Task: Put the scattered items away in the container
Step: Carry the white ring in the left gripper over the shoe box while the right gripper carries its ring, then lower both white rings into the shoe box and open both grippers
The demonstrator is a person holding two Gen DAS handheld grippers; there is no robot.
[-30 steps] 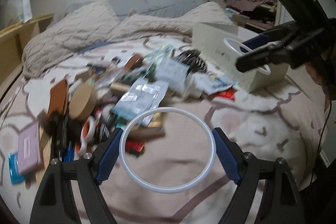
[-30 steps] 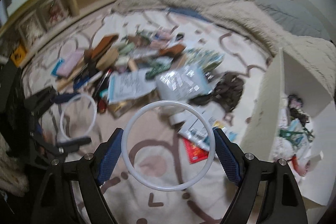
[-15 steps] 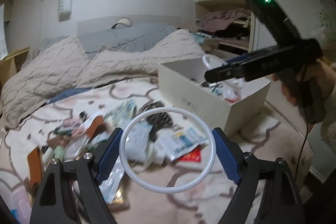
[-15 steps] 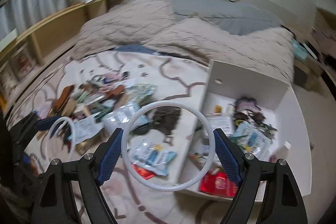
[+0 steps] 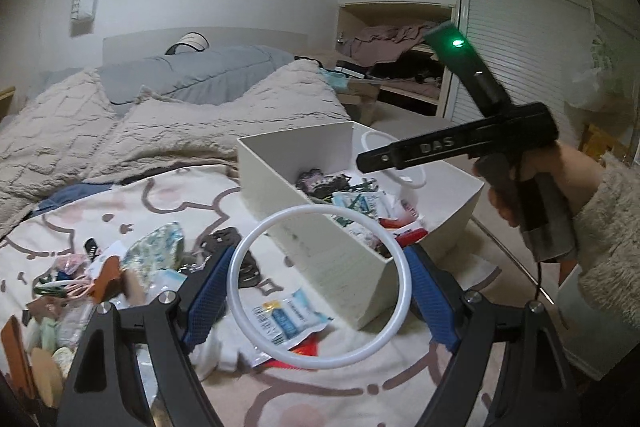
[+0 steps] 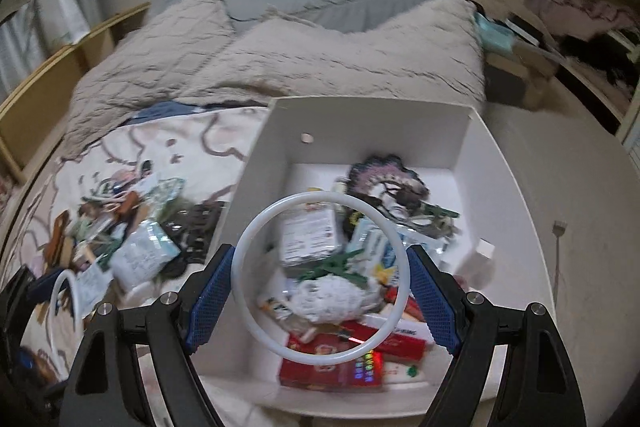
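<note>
One wide bed point(image 5: 160, 195), its printed sheet bare in places and a beige quilt point(image 5: 100, 115) bunched toward the headboard, carries everything. On its right side sits the white container point(image 5: 296, 147), an open box already holding packets, red cartons point(image 6: 332, 367) and a crocheted piece point(image 6: 384, 179). To the left of the box lies the pile of scattered items point(image 5: 120, 267), a heap of sachets, pouches and small oddments (much of it blurred), with a blue-and-white sachet point(image 5: 288, 315) just beside the box's near wall.

The right hand-held gripper point(image 6: 320, 267) hangs over the box's contents, its blue pads pinching a white ring point(image 6: 320, 359) from both sides. The left hand-held gripper point(image 5: 320, 267) hovers over the sheet by the box's corner, likewise pinching its own ring point(image 5: 316, 361).
</note>
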